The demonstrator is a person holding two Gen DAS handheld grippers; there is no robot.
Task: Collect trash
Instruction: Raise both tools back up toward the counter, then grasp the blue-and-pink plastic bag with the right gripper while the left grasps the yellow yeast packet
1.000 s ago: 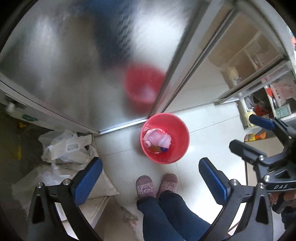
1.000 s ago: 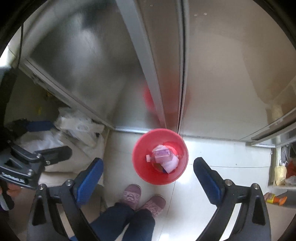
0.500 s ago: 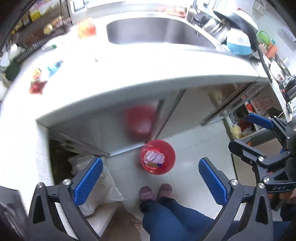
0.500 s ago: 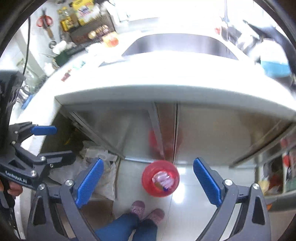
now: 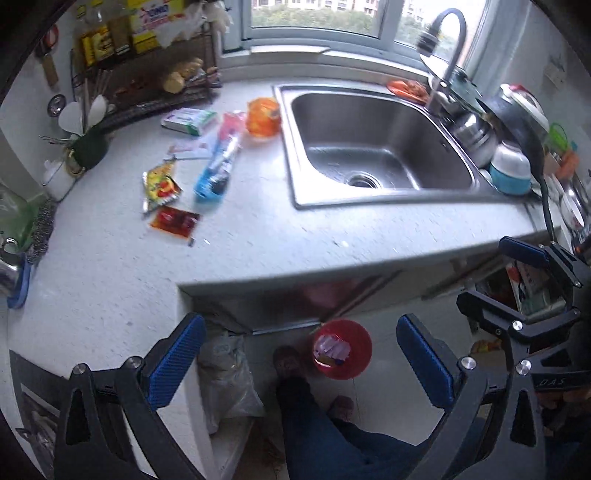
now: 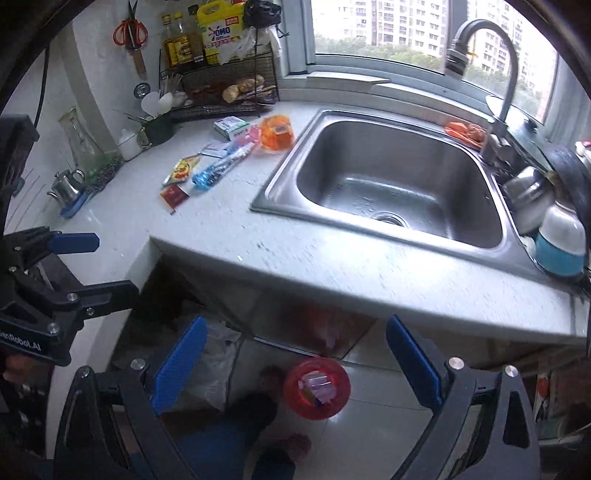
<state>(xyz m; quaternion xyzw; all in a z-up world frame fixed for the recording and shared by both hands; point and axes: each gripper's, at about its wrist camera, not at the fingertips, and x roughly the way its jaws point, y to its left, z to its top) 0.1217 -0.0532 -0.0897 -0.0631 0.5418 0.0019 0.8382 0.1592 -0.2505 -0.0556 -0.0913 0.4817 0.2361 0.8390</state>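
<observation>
Red bin (image 5: 342, 349) on floor, both claws (image 5: 301, 356) (image 6: 293, 363) spread empty, scissors (image 6: 130, 33) only in right view.

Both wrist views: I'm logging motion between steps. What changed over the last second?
Both grippers, left and right, rose from low over the red bin until the counter, its wrappers and the sink came into view. Nothing was grasped or released. Both stay open and empty; the bin stays on the floor.

Both tongs have risen from the red bin (image 5: 342, 349) to the countertop (image 5: 258, 236).
</observation>
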